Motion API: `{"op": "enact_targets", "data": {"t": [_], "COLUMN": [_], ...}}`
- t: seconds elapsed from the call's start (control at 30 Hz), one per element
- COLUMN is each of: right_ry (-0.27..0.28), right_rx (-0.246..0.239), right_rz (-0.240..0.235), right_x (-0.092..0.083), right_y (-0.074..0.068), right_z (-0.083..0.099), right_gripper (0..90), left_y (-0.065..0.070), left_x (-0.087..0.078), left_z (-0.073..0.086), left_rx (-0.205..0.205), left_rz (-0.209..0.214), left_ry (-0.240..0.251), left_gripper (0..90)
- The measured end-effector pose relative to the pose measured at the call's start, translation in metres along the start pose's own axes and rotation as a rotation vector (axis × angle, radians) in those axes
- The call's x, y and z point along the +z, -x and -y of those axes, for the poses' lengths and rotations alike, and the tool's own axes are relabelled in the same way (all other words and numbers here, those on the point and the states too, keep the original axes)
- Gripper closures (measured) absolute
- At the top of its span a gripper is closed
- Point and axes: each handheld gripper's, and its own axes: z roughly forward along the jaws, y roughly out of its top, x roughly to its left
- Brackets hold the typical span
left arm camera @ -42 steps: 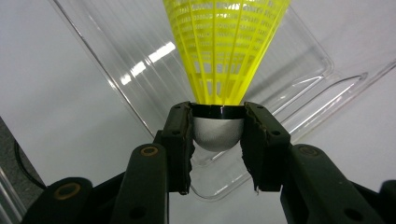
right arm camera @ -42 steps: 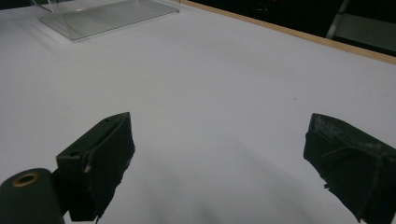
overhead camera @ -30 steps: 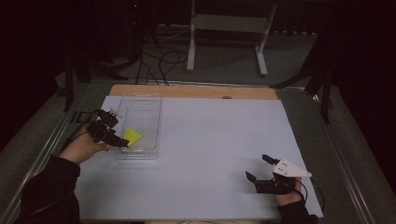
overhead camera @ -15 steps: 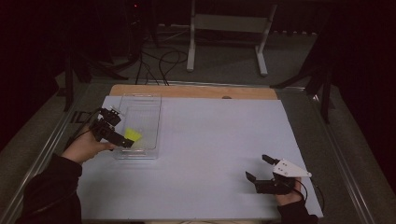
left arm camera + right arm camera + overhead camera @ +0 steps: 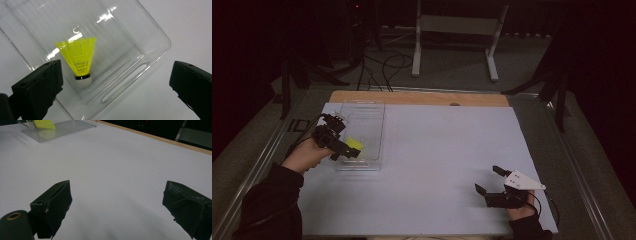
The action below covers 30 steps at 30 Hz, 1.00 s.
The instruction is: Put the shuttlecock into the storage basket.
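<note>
Left gripper point(image 5: 112, 82): jaws have just been opening and now stand wide, nothing between the pads. I read this as a release. The yellow shuttlecock point(image 5: 79, 58) lies on its side on the floor of the clear plastic box point(image 5: 150, 32), white cork toward my near jaw, skirt fanned away. It sits free of both pads, so the drop looks done. In the high view the left gripper point(image 5: 343, 149) hangs over the box's near end, which puts the release low and inside the walls; sensible, since a light shuttlecock would bounce or roll off a bare surface.

Right gripper point(image 5: 117, 205): jaws spread wide, empty, only white table cover point(image 5: 120, 157) under them. I hold it parked at the near right edge of the table point(image 5: 447, 150), well apart from the box, probably to keep it out of the left hand's path. From there the box shows far off with the yellow skirt inside.

Judgement: placing step finished; next I lift the left gripper straight up, clear of the box rim.
</note>
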Motion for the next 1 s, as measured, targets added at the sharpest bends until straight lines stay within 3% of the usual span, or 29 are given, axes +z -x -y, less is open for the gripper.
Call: {"op": "enact_targets", "data": {"t": [0.33, 0.67, 1.0], "right_ry": [-0.002, -0.003, -0.004], "right_rx": [-0.001, -0.001, -0.001], "right_rz": [-0.002, -0.005, -0.006], "right_x": [0.000, 0.001, 0.001], "right_y": [0.000, 0.000, 0.000], "right_z": [0.000, 0.000, 0.000], "right_gripper": [8.3, 8.3, 8.3], "left_y": [0.007, 0.022, 0.042], "left_x": [-0.003, 0.002, 0.006], "left_z": [-0.008, -0.022, -0.038], "left_rx": [0.020, 0.074, 0.126], "left_rz": [0.025, 0.054, 0.086], "left_ry": [0.023, 0.037, 0.083], "left_gripper": [0.0, 0.0, 0.0]}}
